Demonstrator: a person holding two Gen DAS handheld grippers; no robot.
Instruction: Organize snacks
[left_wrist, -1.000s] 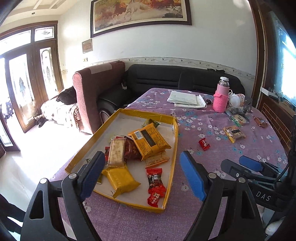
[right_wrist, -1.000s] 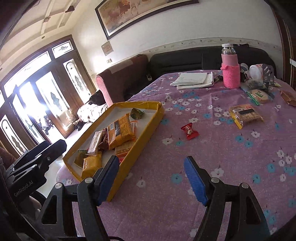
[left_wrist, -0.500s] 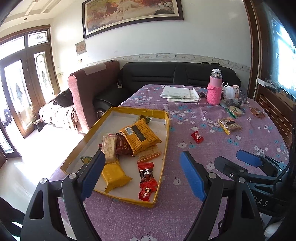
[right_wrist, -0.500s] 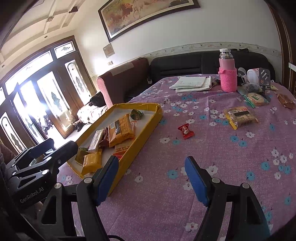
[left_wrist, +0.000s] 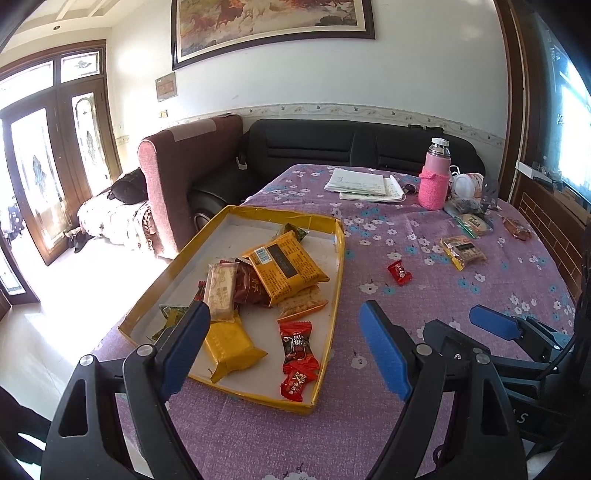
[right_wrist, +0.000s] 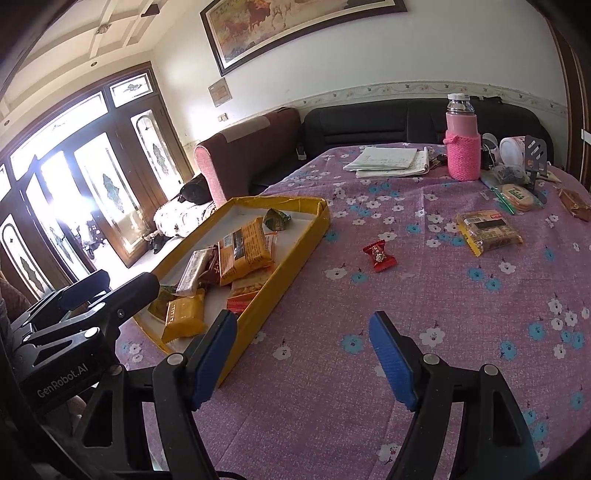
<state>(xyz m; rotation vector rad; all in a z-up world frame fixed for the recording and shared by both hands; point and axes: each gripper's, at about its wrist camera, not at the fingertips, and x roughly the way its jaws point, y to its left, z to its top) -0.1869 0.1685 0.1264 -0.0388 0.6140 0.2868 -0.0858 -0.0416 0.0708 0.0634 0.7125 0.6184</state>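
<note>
A yellow-rimmed tray (left_wrist: 338, 258) (right_wrist: 291, 266) on the purple flowered tablecloth holds several snack packets, among them an orange biscuit pack (left_wrist: 284, 266) and red candies (left_wrist: 297, 347). A loose red candy (left_wrist: 399, 272) (right_wrist: 379, 255) lies on the cloth right of the tray. A yellow clear-wrapped biscuit pack (left_wrist: 461, 252) (right_wrist: 487, 230) lies farther right. My left gripper (left_wrist: 284, 347) is open and empty above the tray's near end. My right gripper (right_wrist: 303, 360) is open and empty over the cloth near the tray's near right corner.
At the table's far end stand a pink sleeved bottle (left_wrist: 435, 181) (right_wrist: 462, 147), a stack of papers (left_wrist: 364, 184), a white round container (right_wrist: 511, 149) and more wrapped snacks (right_wrist: 517, 194). A maroon armchair (left_wrist: 184, 177) and a black sofa (left_wrist: 332, 147) stand beyond the table.
Both grippers have drawn back and risen a little, so the tray and table look farther away. Both stay open. Nothing on the table has moved.
</note>
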